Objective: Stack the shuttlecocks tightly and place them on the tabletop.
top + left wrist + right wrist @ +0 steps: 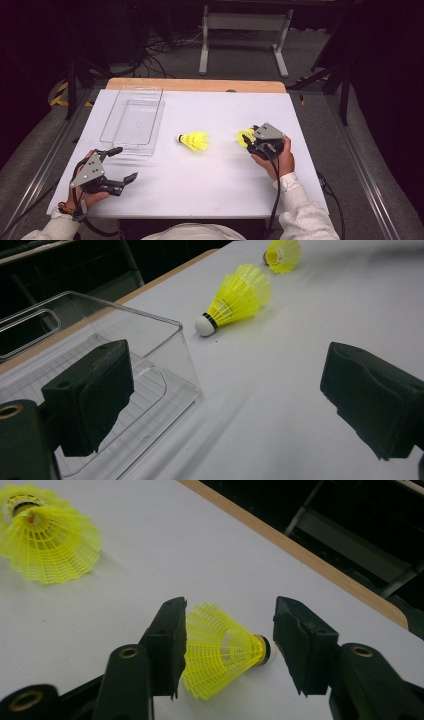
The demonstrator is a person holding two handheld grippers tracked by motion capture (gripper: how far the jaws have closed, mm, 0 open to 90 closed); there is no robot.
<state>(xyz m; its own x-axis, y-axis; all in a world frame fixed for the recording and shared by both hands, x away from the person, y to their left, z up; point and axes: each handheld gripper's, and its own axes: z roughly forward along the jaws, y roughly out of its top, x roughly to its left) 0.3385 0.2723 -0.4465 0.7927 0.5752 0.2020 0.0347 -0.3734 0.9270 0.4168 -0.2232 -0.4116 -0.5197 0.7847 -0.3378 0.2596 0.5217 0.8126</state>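
Two yellow plastic shuttlecocks lie on the white table [210, 185]. One shuttlecock [194, 141] [237, 297] [47, 540] rests on its side mid-table, cork pointing left. The other shuttlecock [243, 136] [222, 650] [282, 254] lies between the jaws of my right gripper [247, 142] [229, 630], which is open around it; the left jaw is at its skirt and the right jaw stands close to its cork. My left gripper [125, 163] [227, 400] hovers wide open at the front left, holding nothing, just in front of a clear plastic box [132, 120] [170, 345].
The clear box is empty and stands at the table's far left. A wooden edge [200, 85] runs along the table's far side. Beyond it are a white frame's legs [205, 45] and cables on the floor. Bare white surface lies between the two grippers.
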